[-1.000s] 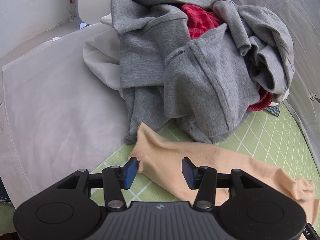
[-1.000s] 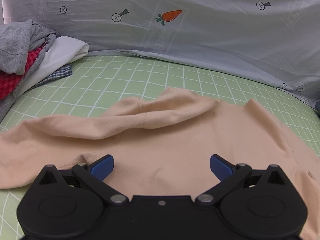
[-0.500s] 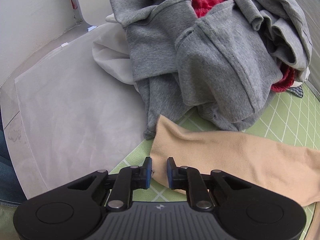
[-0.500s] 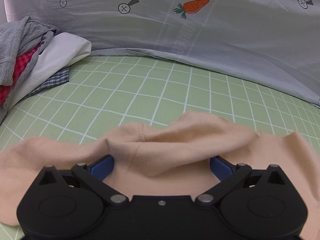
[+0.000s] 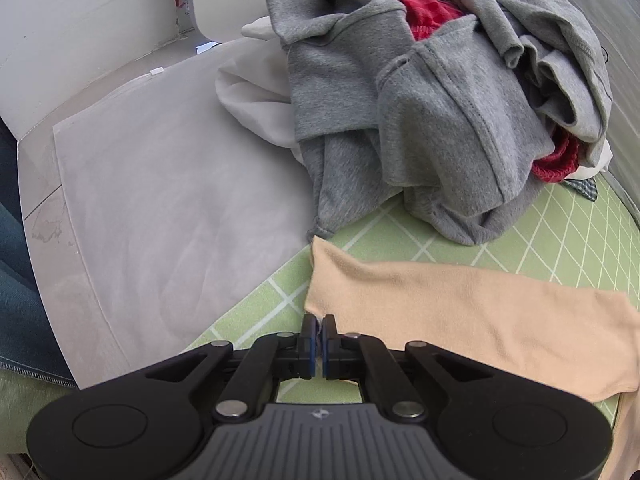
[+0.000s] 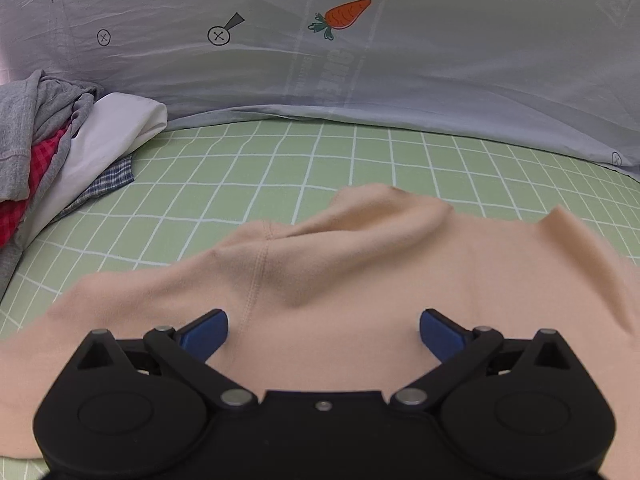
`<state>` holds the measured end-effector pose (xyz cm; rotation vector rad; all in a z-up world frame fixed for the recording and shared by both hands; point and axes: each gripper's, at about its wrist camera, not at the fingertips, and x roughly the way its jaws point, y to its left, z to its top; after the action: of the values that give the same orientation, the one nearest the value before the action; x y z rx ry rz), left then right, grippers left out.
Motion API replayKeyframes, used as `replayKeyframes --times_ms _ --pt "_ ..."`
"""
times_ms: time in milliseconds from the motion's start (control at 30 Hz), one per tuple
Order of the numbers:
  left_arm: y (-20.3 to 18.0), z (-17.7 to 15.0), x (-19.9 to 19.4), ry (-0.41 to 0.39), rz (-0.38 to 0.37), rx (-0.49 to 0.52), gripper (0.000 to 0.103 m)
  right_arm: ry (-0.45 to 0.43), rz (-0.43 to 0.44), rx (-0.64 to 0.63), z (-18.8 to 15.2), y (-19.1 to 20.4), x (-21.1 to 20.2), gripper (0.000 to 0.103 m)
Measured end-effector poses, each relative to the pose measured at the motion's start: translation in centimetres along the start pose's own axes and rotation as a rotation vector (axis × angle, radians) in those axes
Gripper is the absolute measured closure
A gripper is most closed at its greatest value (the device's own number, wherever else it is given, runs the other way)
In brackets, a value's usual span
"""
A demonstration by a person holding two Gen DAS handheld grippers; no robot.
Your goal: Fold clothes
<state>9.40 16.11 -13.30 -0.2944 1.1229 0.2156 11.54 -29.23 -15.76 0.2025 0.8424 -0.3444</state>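
A peach-coloured garment (image 5: 460,312) lies on the green checked sheet (image 5: 400,240); one long sleeve stretches to the right. My left gripper (image 5: 319,326) is shut on the near corner of that sleeve's cuff. In the right wrist view the same peach garment (image 6: 360,272) spreads wrinkled under my right gripper (image 6: 323,326), which stands open just above the cloth with nothing pinched between its blue pads (image 6: 208,330).
A heap of grey clothes (image 5: 440,100) with red cloth (image 5: 428,12) and white cloth (image 5: 256,100) sits beyond the sleeve. A pale sheet (image 5: 160,200) lies at left. A grey carrot-print cover (image 6: 340,60) rises behind the green sheet (image 6: 280,172).
My left gripper has gone from open around the sleeve cuff to shut on its corner. The right gripper stayed open while the peach cloth shifted beneath it.
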Motion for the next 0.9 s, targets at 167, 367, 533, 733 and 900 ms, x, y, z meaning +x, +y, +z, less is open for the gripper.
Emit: replayKeyframes --times_ms 167,367,533,733,900 --pt "0.8 -2.5 -1.3 0.0 -0.014 -0.011 0.1 0.018 -0.021 0.014 -3.3 -1.5 -3.4 0.0" --pt "2.1 -5.4 -2.4 0.006 -0.02 -0.047 0.1 0.037 -0.045 0.03 -6.9 -3.6 -7.2 0.0" --pt "3.2 -7.4 -3.4 0.011 -0.018 -0.112 0.099 0.033 -0.056 0.042 -7.7 -6.4 -8.9 0.0" --pt "1.4 -8.8 -6.3 -0.048 -0.014 -0.09 0.099 0.029 -0.07 0.057 -8.7 -9.9 -11.0 0.0" --pt "-4.8 -9.3 -8.0 -0.092 -0.073 0.062 0.099 0.02 -0.087 0.076 -8.7 -13.2 -12.0 0.0"
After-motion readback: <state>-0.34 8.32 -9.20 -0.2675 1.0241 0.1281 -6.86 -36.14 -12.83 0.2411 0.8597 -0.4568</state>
